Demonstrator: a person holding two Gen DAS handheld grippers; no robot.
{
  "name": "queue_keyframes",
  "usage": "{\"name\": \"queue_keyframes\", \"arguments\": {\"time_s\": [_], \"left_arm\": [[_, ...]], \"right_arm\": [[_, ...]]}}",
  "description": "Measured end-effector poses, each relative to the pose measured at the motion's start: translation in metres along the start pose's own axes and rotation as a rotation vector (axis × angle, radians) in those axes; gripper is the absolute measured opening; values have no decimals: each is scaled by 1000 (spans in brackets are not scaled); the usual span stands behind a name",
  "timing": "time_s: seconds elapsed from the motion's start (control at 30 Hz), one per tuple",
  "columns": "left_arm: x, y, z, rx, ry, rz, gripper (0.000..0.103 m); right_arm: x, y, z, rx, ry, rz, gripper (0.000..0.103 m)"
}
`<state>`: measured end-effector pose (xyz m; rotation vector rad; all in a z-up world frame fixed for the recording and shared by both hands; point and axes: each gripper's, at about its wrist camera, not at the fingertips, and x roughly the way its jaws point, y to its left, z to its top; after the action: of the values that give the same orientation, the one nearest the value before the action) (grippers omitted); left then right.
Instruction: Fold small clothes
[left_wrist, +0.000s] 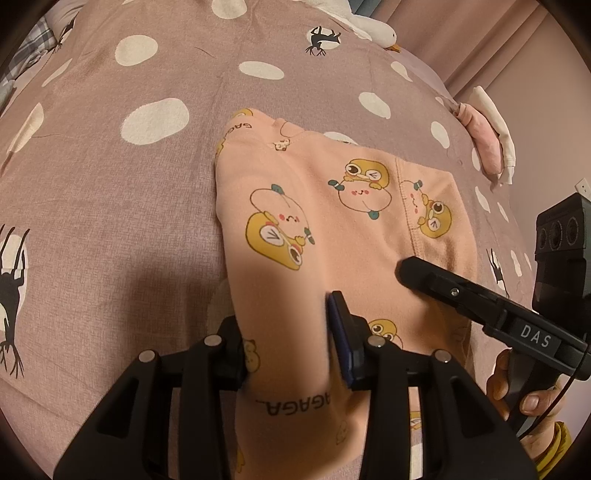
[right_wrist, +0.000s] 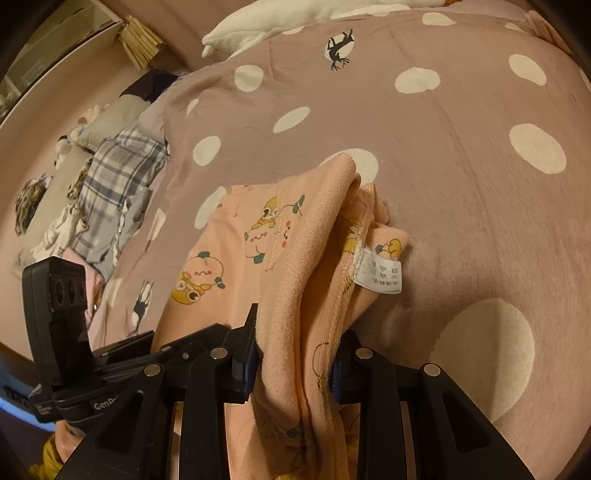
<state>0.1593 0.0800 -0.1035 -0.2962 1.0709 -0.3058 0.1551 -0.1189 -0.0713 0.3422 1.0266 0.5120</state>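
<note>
Left wrist view: one peach garment (left_wrist: 332, 229), both tools, left tool (left_wrist: 291, 343) and right tool (right_wrist: 295, 354), clamped on it

My left gripper (left_wrist: 291, 343) and my right gripper (right_wrist: 295, 354) are matt black plastic with dull metal rivets. The peach garment (left_wrist: 332, 229) between them is soft knit cloth with a ribbed hem; its care label (right_wrist: 380, 271) at three o'clock looks like smooth woven tape. The dotted bedspread (left_wrist: 110, 192) is matt, finely textured fabric.
</note>
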Motion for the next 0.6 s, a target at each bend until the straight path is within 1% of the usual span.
{"name": "queue_keyframes", "arguments": {"time_s": [0.43, 0.6], "left_arm": [[0, 2, 0, 0, 0, 2, 42], [2, 4, 0, 0, 0, 7, 44]], "right_arm": [[2, 0, -2, -5, 5, -43, 31], [3, 0, -3, 0, 5, -44, 32]]}}
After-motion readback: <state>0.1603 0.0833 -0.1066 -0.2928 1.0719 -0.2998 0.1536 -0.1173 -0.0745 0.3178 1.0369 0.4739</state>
